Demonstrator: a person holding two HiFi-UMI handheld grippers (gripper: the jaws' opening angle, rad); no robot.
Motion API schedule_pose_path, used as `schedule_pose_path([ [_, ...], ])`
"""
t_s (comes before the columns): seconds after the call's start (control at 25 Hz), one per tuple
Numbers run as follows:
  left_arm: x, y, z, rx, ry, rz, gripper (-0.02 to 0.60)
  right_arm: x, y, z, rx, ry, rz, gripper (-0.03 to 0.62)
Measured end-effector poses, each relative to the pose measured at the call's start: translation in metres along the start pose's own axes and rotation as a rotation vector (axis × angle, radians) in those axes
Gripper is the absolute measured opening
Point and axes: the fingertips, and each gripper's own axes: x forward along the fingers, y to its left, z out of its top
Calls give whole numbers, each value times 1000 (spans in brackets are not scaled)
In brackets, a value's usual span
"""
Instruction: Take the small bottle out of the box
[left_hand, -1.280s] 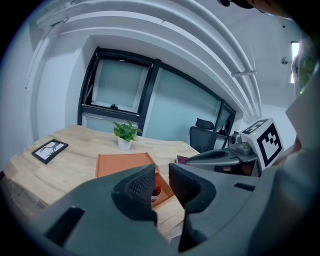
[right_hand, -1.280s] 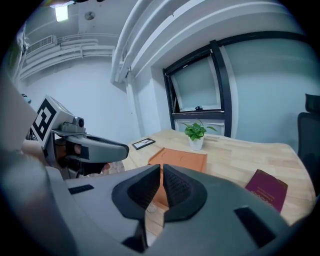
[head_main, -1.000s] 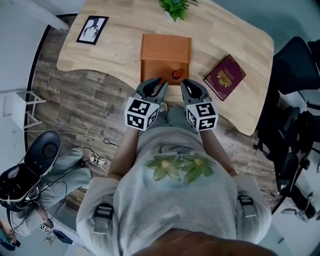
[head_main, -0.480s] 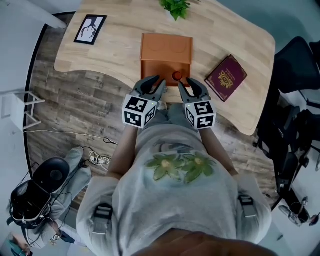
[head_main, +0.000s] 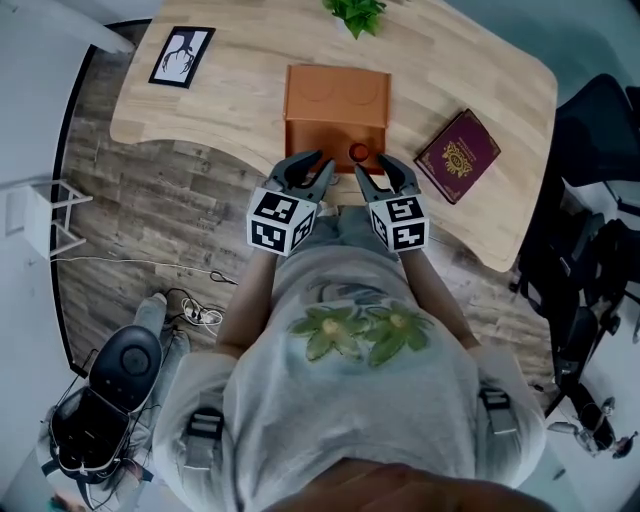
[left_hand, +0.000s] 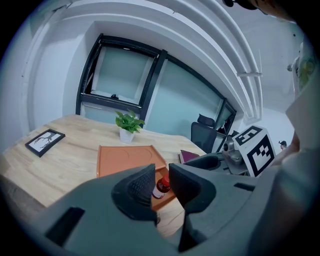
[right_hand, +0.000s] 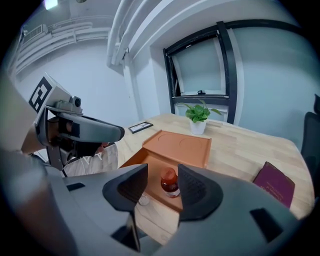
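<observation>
Bottle (right_hand: 170, 184) stands in box (right_hand: 180, 145) just beyond right tongs (right_hand: 162, 176), which have just been opening, empty; left tongs (left_hand: 161, 176) slightly parted.

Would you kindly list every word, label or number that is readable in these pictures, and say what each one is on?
No text is readable in any view.
Dark red booklet: gold emblem and lettering, too small to read.
Small bottle: white label, blurred.
Framed picture: a drawing, no words visible.
Marker cubes: black-and-white square patterns only, no letters.
</observation>
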Motion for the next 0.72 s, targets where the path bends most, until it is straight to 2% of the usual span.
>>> schedule_pose_path([
  [0.72, 7, 16, -7, -32, 32, -10, 89, 36, -7, -25, -54, 145, -6, 212],
])
